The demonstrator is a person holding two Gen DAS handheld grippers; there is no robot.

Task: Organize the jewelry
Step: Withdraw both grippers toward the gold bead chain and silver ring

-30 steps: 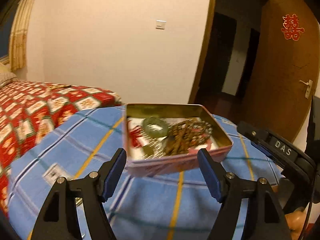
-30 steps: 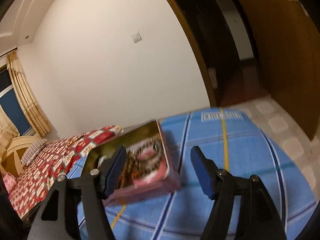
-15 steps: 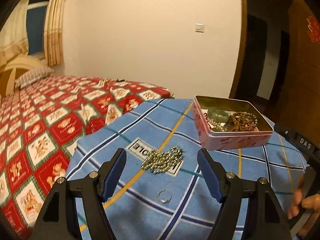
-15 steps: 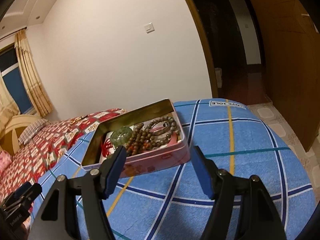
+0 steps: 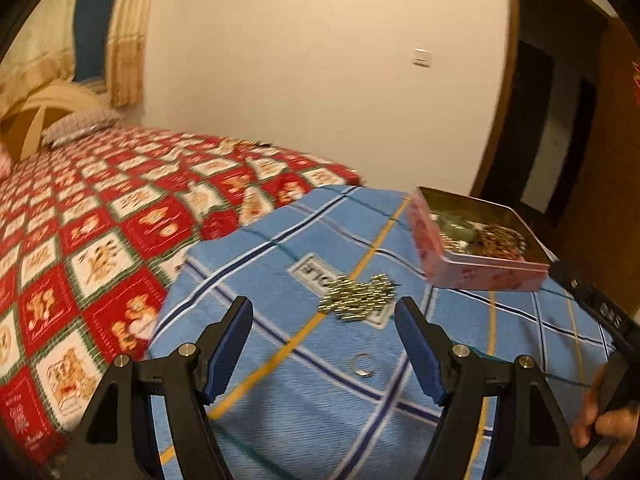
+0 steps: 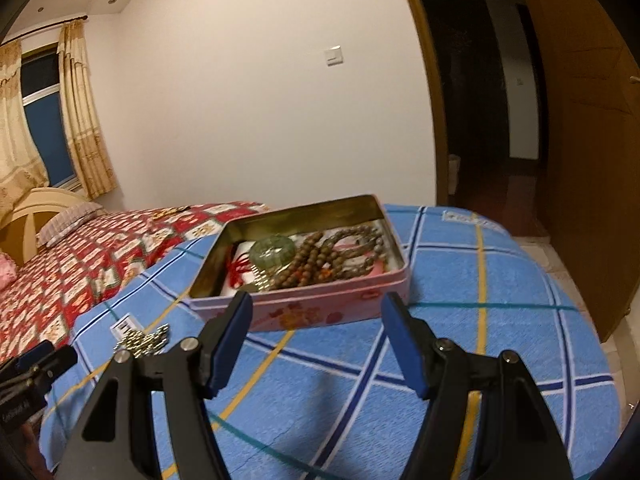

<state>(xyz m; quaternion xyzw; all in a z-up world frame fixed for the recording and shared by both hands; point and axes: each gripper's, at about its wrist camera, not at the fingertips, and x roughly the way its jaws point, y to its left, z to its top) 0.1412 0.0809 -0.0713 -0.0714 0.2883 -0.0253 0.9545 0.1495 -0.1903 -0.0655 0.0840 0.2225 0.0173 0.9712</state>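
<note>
Now, left to right:

Bed: the red patterned quilt (image 5: 100, 216) fills the far left; no jewelry that I can make out on it.

My left claw (image 5: 324, 344): released, jaws spread wide with nothing between them, hovering over the blue checked cloth (image 5: 280, 420) on the counter.

Chain: a heap of small gold beads (image 5: 358, 294) lies on the cloth just beyond my left claw, still outside the tin. The left view is blurred, so I cannot tell its links.

Ring: a small silver ring (image 5: 362, 365) lies flat on the cloth, nearer to me than the chain, between the left fingers' line of sight.

Tin: the open pink tin (image 6: 320, 310) sits on the cloth to the right of the chain, apart from it. Inside I see a green bangle (image 6: 273, 251), brown bead strings (image 6: 332, 252) and a red tassel (image 6: 236, 270).

My right claw (image 6: 316, 338): also released and empty, aimed at the tin's near wall.

Progress: I judge most pieces are stowed; the chain and ring remain, and the left claw is well placed for either.
</note>
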